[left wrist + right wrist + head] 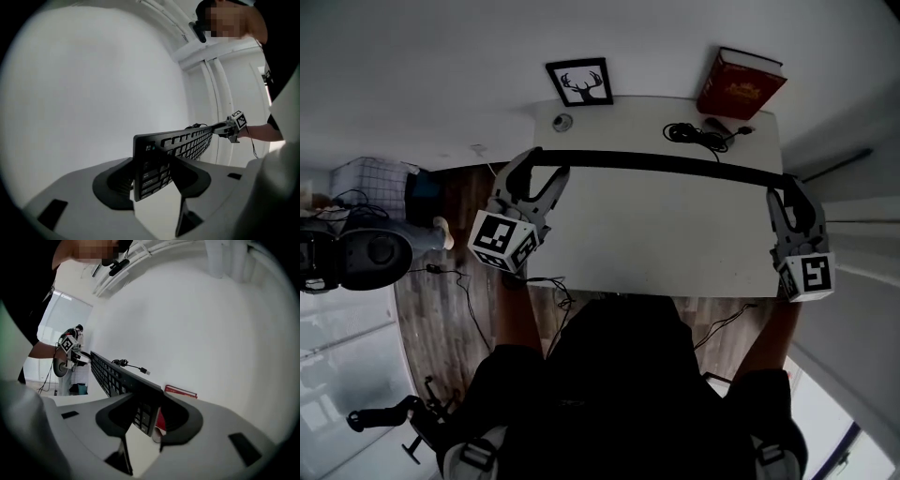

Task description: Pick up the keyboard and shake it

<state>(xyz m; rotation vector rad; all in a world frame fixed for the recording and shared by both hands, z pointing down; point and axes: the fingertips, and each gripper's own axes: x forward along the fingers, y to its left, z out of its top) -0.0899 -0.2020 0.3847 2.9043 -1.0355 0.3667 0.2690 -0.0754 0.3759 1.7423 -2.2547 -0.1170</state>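
A white table point(675, 234) stands against a white wall, with wood floor point(441, 309) to its left. At its far edge are a framed deer picture point(581, 84), a red book point(739, 84) and a coiled cable point(698, 134). The keyboard point(656, 162) hangs edge-on above the table, the left gripper point(534, 173) and right gripper point(787, 197) each clamped on one end. The person's dark clothing hides the near edge. A small round object point(562, 122) at the far left is possibly a cap.

White table point(675, 234): framed deer picture point(580, 83) and red book point(740, 84) at far edge, coiled black cable point(698, 134) near book, small round object point(562, 122) beside picture. Wood floor point(441, 319) left.
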